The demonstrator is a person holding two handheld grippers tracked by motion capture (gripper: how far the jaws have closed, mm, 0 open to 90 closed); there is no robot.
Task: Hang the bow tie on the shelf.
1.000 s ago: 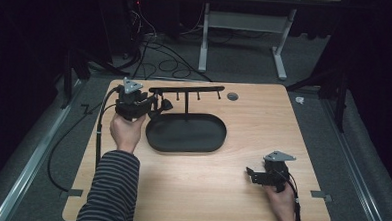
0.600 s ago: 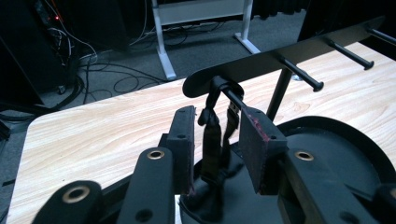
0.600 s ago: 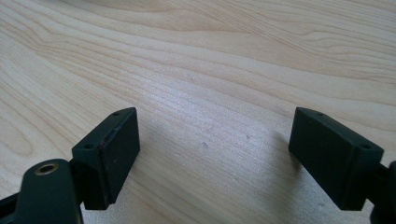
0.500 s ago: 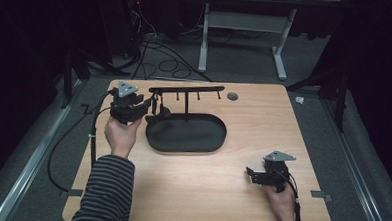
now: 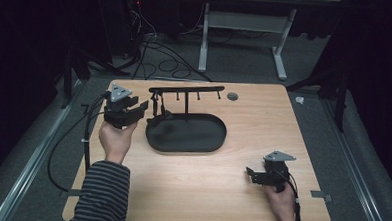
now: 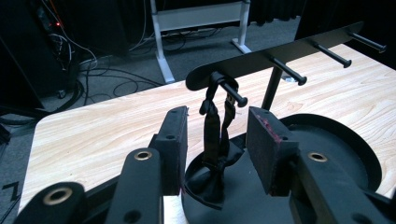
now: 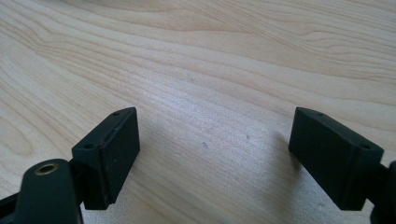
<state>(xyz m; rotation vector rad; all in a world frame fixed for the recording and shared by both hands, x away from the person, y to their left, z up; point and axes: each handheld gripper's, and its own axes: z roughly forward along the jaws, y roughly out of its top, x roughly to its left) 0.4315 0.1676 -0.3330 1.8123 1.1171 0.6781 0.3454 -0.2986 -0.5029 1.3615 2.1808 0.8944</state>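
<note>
A black rack (image 5: pixel 187 90) with several pegs stands on a black oval tray (image 5: pixel 218 137) in the middle of the table. A black strap with a bunched lower end (image 5: pixel 158 113) hangs from the leftmost peg down to the tray. My left gripper (image 5: pixel 141 108) sits just left of it; its jaws have just been opening. In the left gripper view the strap (image 6: pixel 212 135) hangs in the gap beyond the pads of my left gripper (image 6: pixel 217 119), untouched. My right gripper (image 5: pixel 251 174) rests open at the table's near right, and in its own view my right gripper (image 7: pixel 212 140) stands over bare wood.
The other pegs on the rack bar (image 6: pixel 280 53) are bare. The wooden table (image 5: pixel 263 118) has a round grommet hole (image 5: pixel 232 96) behind the rack. Cables trail off the left edge, and a white desk frame (image 5: pixel 248 22) stands on the floor beyond.
The left gripper has drawn back to the left, away from the rack, and its jaws have widened. The strap stays on its peg. The right gripper has not moved.
</note>
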